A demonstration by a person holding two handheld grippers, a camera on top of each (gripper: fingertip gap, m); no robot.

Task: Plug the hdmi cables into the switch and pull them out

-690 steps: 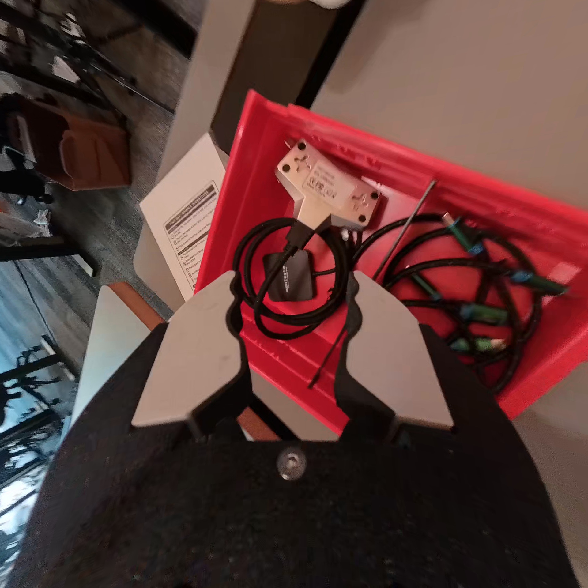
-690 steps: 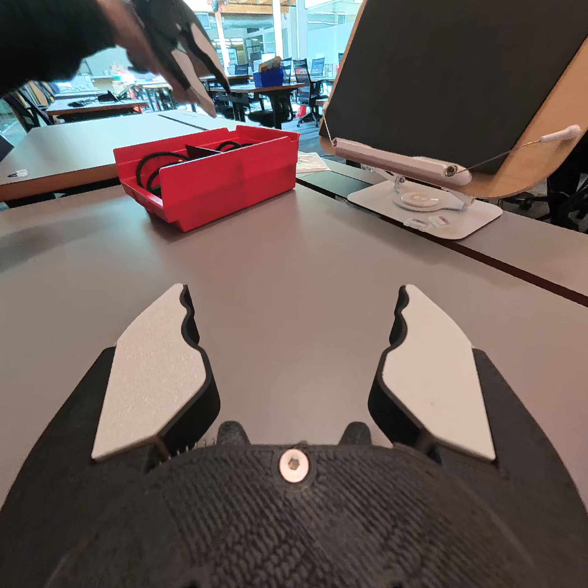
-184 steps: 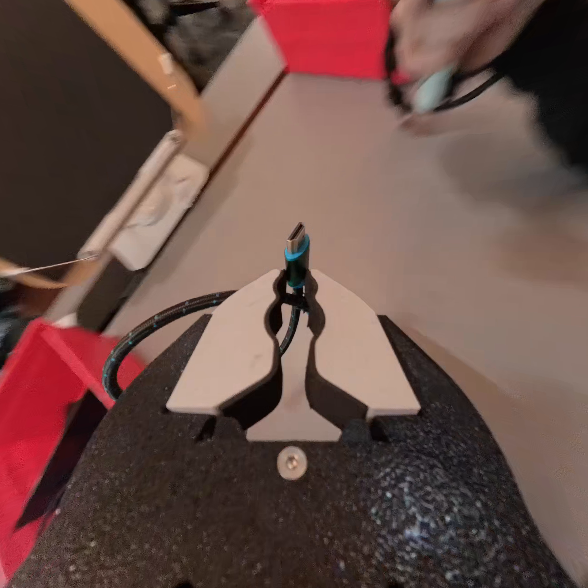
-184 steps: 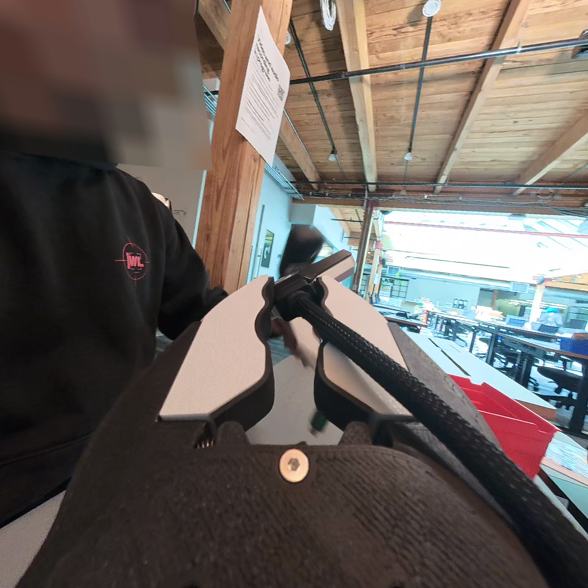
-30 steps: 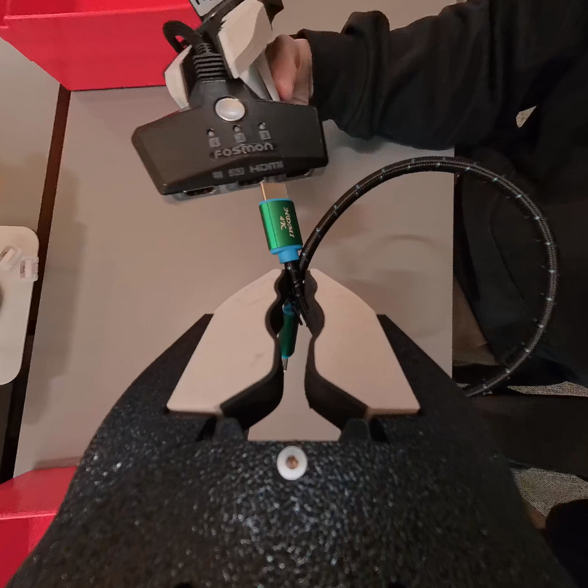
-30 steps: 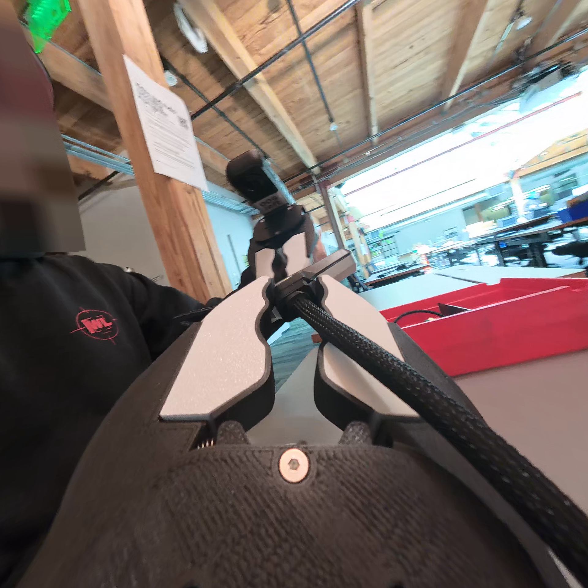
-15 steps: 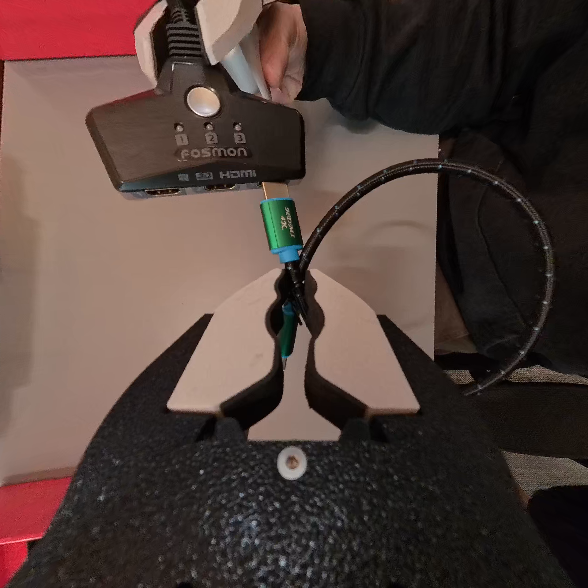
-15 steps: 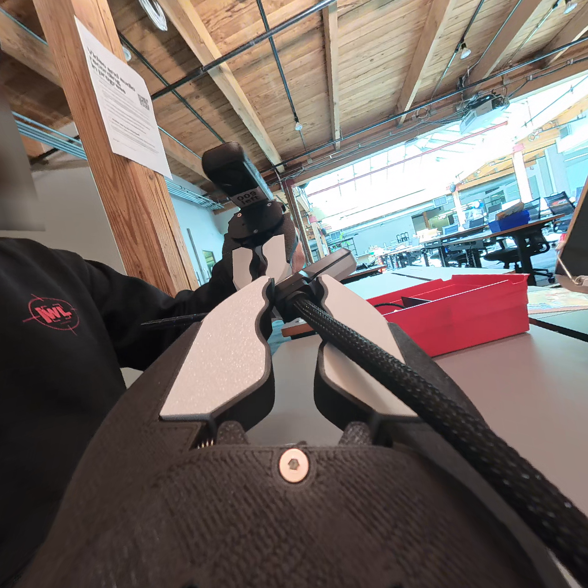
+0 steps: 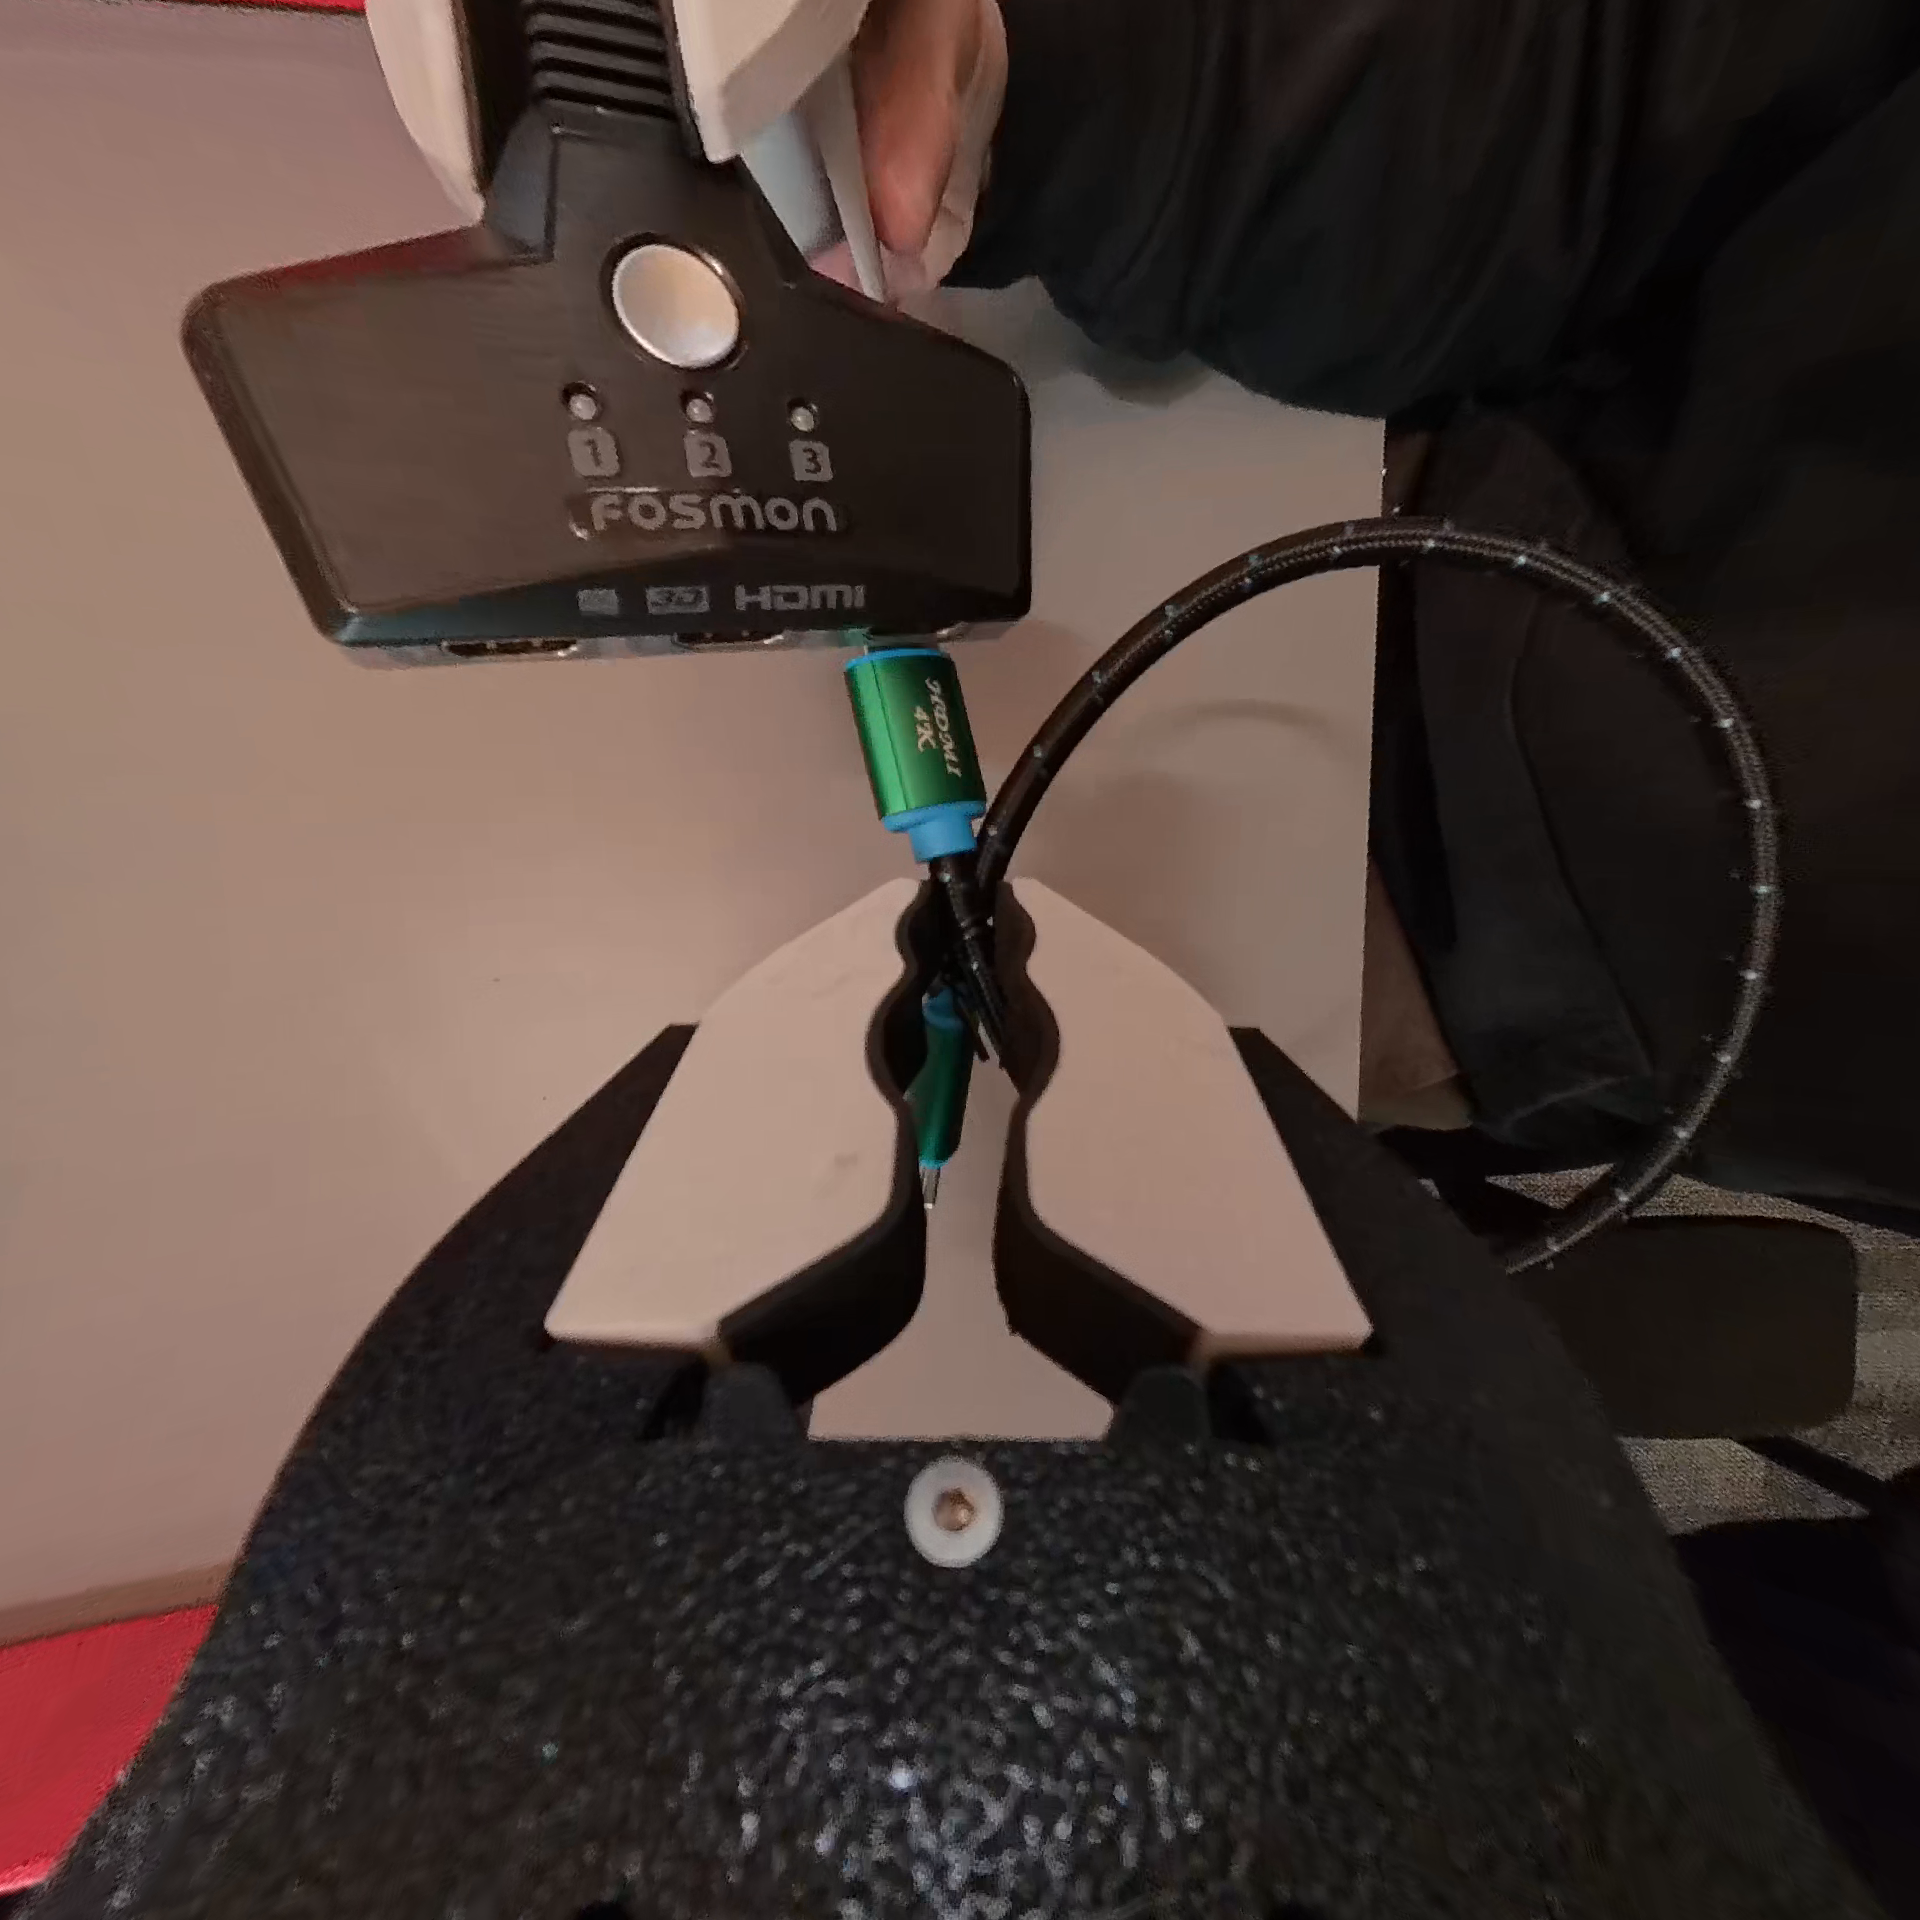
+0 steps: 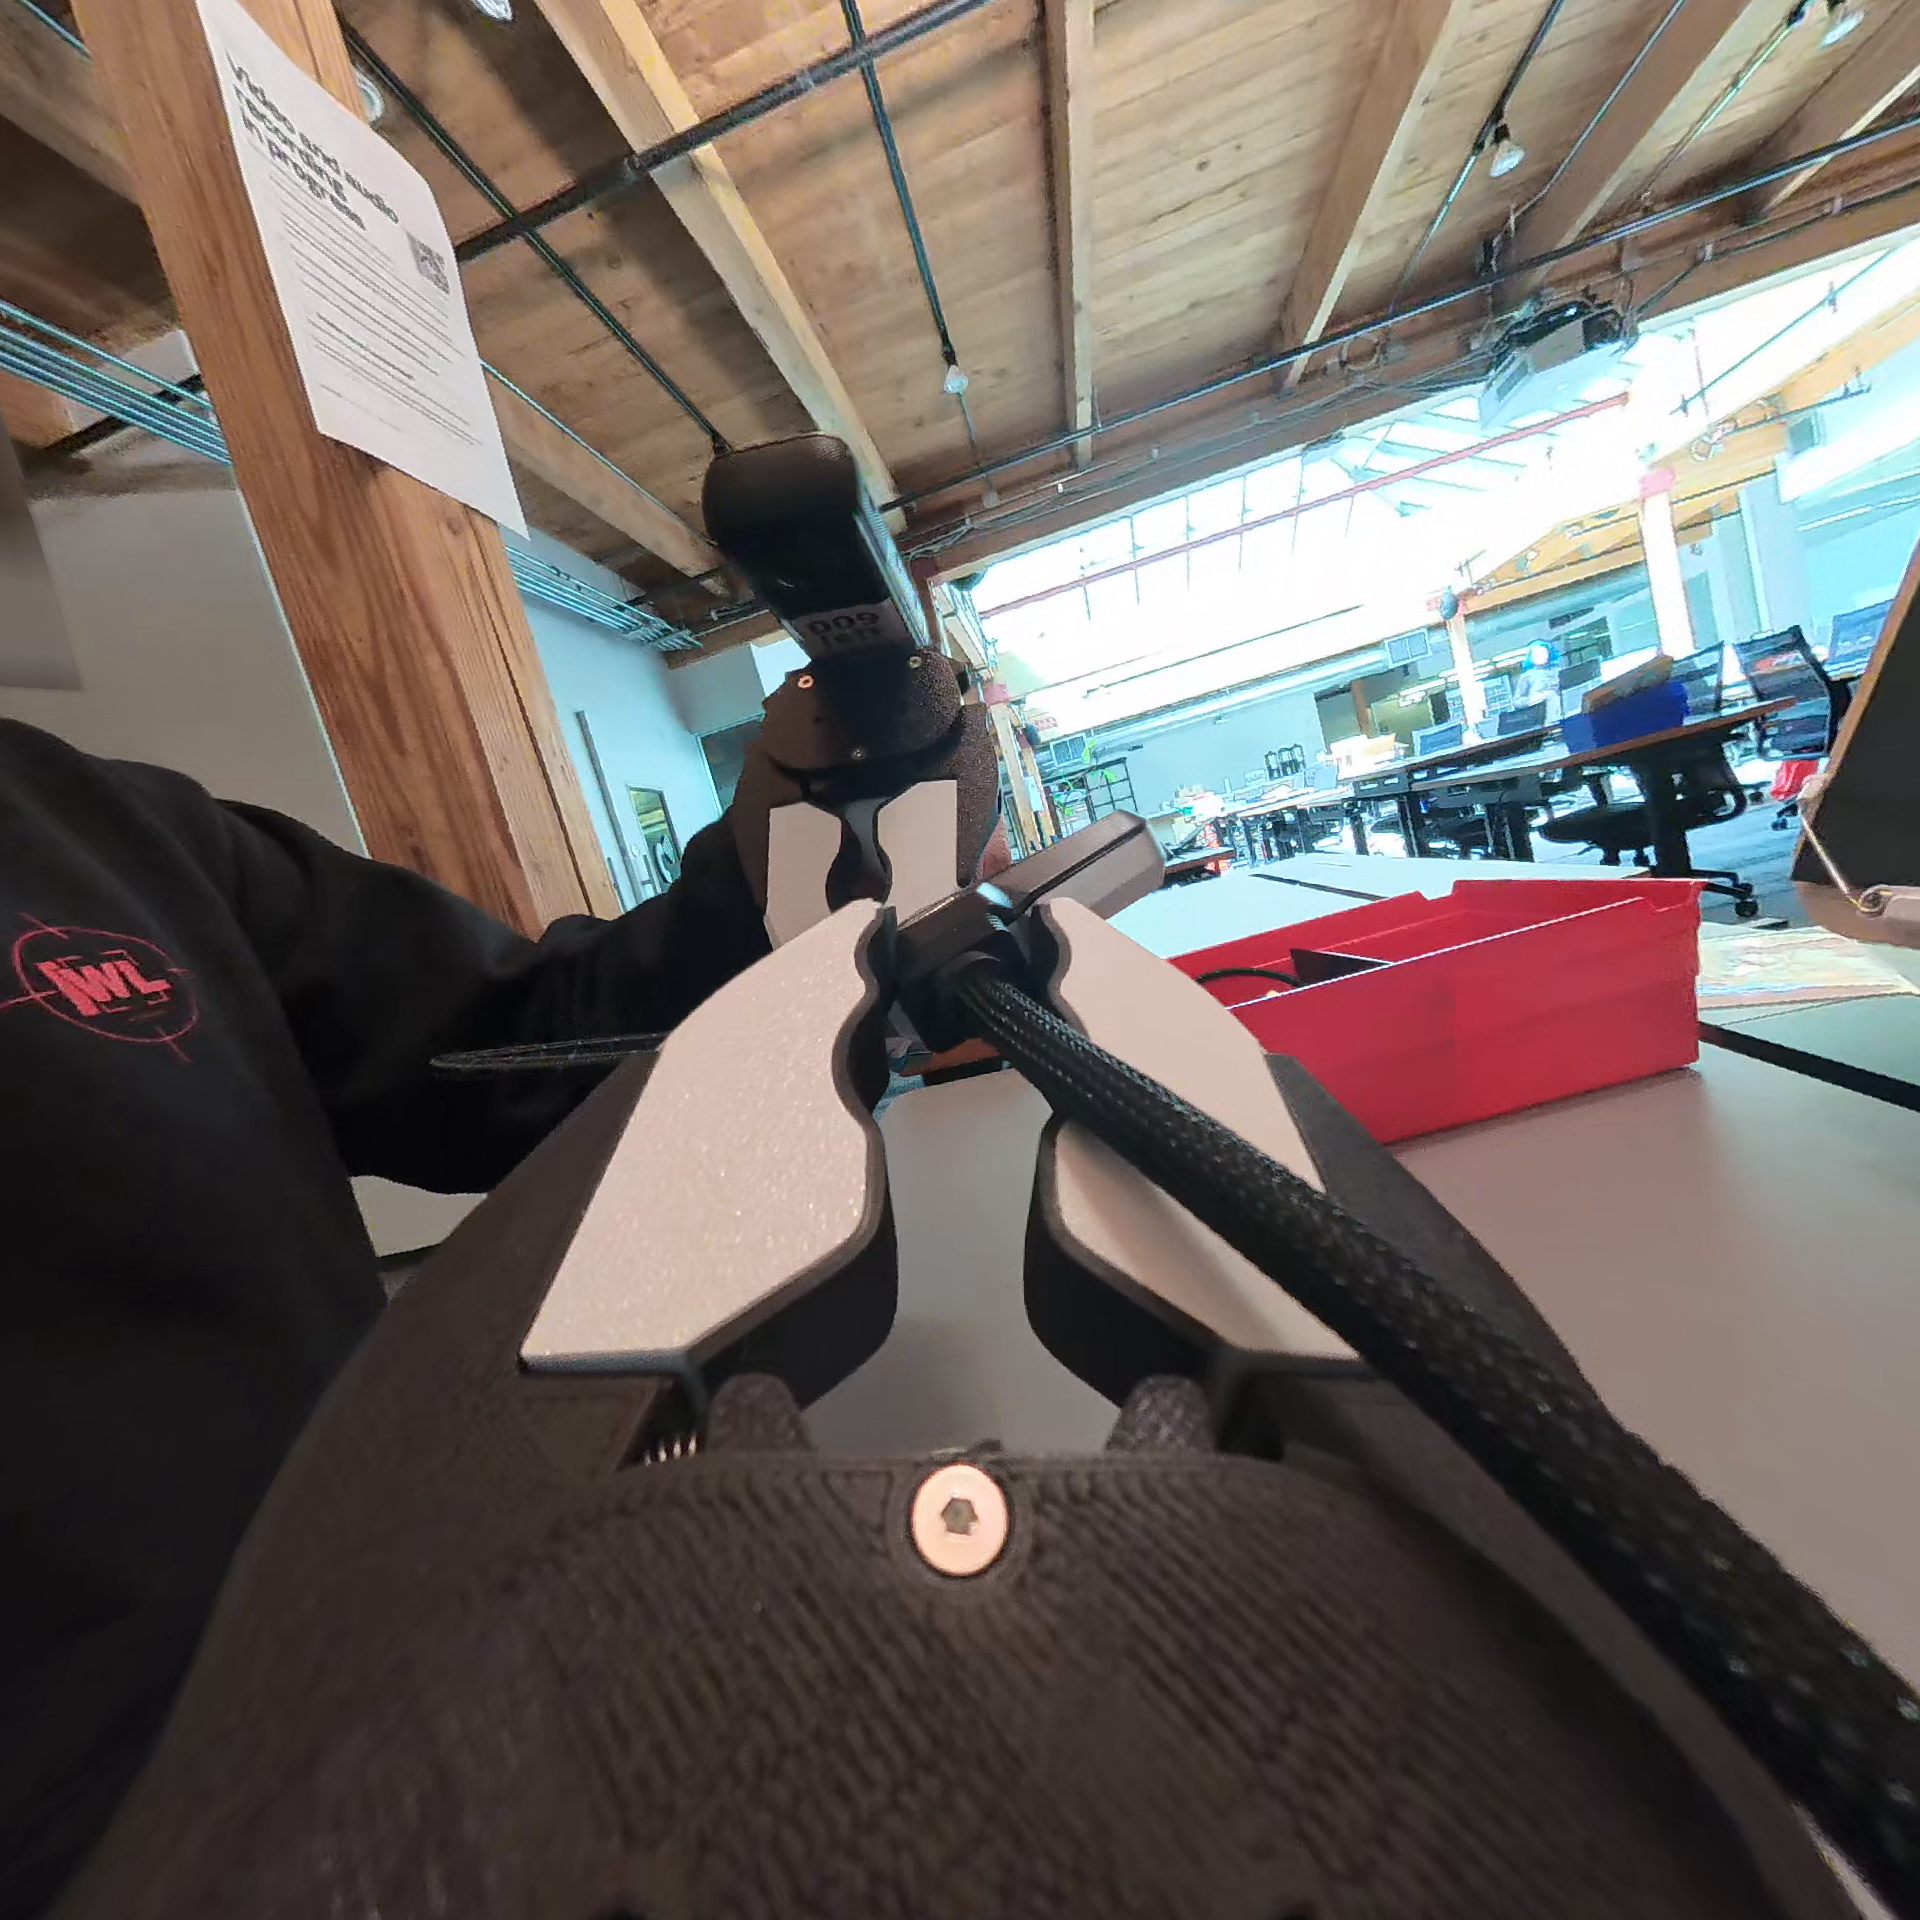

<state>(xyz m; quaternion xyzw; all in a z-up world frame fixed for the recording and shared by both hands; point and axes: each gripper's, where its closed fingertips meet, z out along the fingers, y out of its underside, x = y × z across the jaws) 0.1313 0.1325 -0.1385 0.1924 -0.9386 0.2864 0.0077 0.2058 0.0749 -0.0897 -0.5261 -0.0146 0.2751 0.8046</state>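
Note:
In the left wrist view my left gripper (image 9: 961,902) is shut on a braided black HDMI cable (image 9: 1621,831), just behind its green plug (image 9: 914,753). The plug is seated in the right-hand port of the black switch (image 9: 623,468). The cable loops to the right and its second green plug (image 9: 940,1091) hangs between my fingers. My right gripper (image 9: 613,62) holds the switch from above by its cable stem. In the right wrist view my right gripper (image 10: 961,920) is shut on that stem (image 10: 971,951), with the switch's thick braided lead (image 10: 1351,1247) trailing back over it. The left gripper (image 10: 862,790) faces it close behind the switch (image 10: 1081,847).
A grey table (image 9: 312,935) lies under both grippers. A red bin (image 10: 1455,997) with cables stands on it to the right in the right wrist view; a red edge (image 9: 94,1683) shows at the lower left. A person's black sleeve (image 9: 1351,208) fills the upper right.
The switch and the left gripper have closed in on each other. The green plug, touching the right port half a second ago, is now pushed into it up to its blue collar.

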